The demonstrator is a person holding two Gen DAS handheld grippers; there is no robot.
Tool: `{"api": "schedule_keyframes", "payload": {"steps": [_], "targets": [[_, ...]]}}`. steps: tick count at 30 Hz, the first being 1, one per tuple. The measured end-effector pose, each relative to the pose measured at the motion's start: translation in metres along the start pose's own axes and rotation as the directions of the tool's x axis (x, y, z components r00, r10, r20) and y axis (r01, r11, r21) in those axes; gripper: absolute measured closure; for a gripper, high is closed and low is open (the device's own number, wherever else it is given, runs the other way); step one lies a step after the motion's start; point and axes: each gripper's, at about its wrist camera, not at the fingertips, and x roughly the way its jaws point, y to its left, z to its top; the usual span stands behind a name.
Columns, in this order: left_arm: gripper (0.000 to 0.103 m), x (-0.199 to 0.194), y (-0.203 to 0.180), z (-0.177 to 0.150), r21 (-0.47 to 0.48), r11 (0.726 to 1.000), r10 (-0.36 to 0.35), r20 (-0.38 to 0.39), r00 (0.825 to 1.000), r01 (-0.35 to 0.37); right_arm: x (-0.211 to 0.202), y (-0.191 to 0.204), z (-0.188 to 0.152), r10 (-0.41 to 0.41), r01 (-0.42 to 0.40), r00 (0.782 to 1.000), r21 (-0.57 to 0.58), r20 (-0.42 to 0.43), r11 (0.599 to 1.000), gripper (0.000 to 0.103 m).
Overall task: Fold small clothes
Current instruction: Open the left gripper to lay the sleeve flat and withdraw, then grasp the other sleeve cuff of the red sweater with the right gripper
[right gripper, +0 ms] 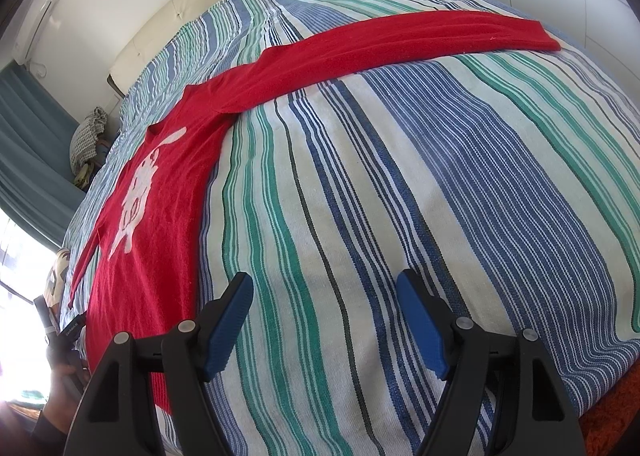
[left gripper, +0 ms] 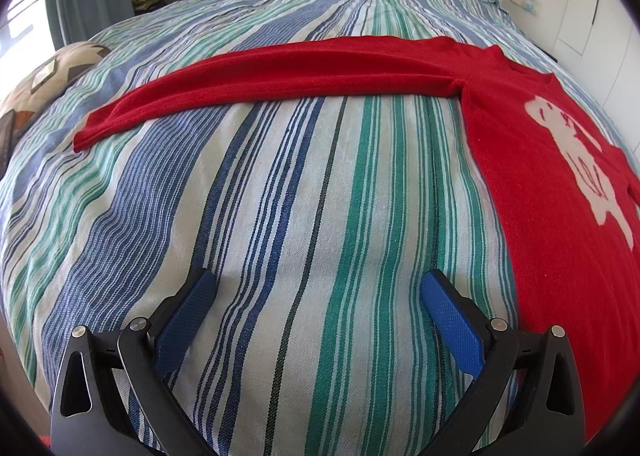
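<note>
So far nothing is folded: your red sweater point(left gripper: 540, 184) lies flat on the striped bed point(left gripper: 280, 216), sleeves out, while your left gripper point(left gripper: 316, 308) and right gripper point(right gripper: 324, 316) hover empty, jaws apart.

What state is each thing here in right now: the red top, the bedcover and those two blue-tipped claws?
Red knitted sweater with a white figure: spread flat, unfolded, both sleeves stretched straight out.
Blue, green and white striped bedcover: smoothed over the bed, sweater lying on it.
Left gripper: blue-padded fingers open, empty, above bare bedcover.
Right gripper: blue-padded fingers open, empty, beside the sweater's hem.
</note>
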Motion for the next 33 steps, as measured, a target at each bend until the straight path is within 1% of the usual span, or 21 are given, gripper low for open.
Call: {"api": "schedule_keyframes", "payload": {"steps": [23,26,27,28,30,31,33], "targets": [[0.0,0.0,-0.001,0.0,0.004,1.0,0.001,0.0,1.0,-0.001,-0.001,0.001,0.0,-0.002,0.002,1.0,0.0,0.0,1.0,0.029],[0.001,-0.005,-0.001,0.006,0.017,1.0,-0.007,-0.034,0.999,0.008,-0.005,0.001,0.006,0.004,-0.004,1.0,0.018,-0.02,1.0,0.029],[0.001,-0.01,0.0,0.01,0.015,1.0,-0.012,-0.052,0.999,0.012,-0.01,-0.001,0.011,0.021,-0.021,1.0,0.041,-0.02,0.999,0.029],[0.001,-0.017,0.001,0.013,0.008,0.999,-0.033,-0.061,0.998,0.033,-0.019,-0.005,0.017,0.053,-0.054,0.999,0.077,0.005,0.996,0.029],[0.001,-0.037,0.003,0.019,-0.019,0.995,-0.1,-0.034,0.994,0.1,-0.04,-0.02,0.031,0.102,-0.114,0.991,0.141,0.09,0.983,0.029],[0.001,-0.048,0.004,0.022,-0.033,0.992,-0.125,-0.01,0.992,0.125,-0.048,-0.031,0.04,0.111,-0.132,0.985,0.172,0.129,0.976,0.029],[0.001,-0.066,0.003,0.024,-0.049,0.984,-0.17,0.025,0.985,0.171,-0.057,-0.058,0.06,0.124,-0.166,0.977,0.254,0.173,0.953,0.029]]}}
